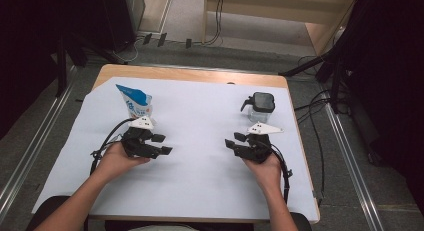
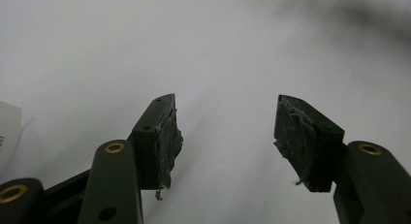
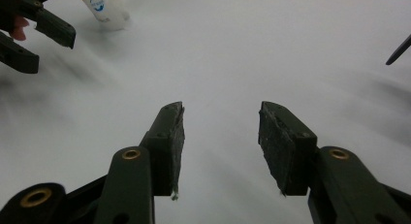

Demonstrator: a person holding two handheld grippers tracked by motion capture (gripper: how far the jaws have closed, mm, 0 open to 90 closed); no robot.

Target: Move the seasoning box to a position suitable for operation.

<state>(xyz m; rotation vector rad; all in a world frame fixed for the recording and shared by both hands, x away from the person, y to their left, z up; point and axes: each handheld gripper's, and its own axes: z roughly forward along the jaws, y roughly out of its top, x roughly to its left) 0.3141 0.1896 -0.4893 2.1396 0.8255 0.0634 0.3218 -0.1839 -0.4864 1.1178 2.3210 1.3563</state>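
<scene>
- The blue and white bag (image 1: 135,103) is standing up on the white sheet (image 1: 200,121), just behind the left gripper (image 1: 162,144).
- The left gripper's jaws are staying apart, holding nothing.
- The right gripper (image 1: 234,140) is sitting with jaws apart too, empty, near the clear jug (image 1: 260,107) with a black lid.

high view: overhead, facing forward-down | gripper views: close, low over white sheet (image 1: 200,141) | shared: sheet

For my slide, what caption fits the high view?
Two open grippers face each other between a pouch and a jug.
</scene>
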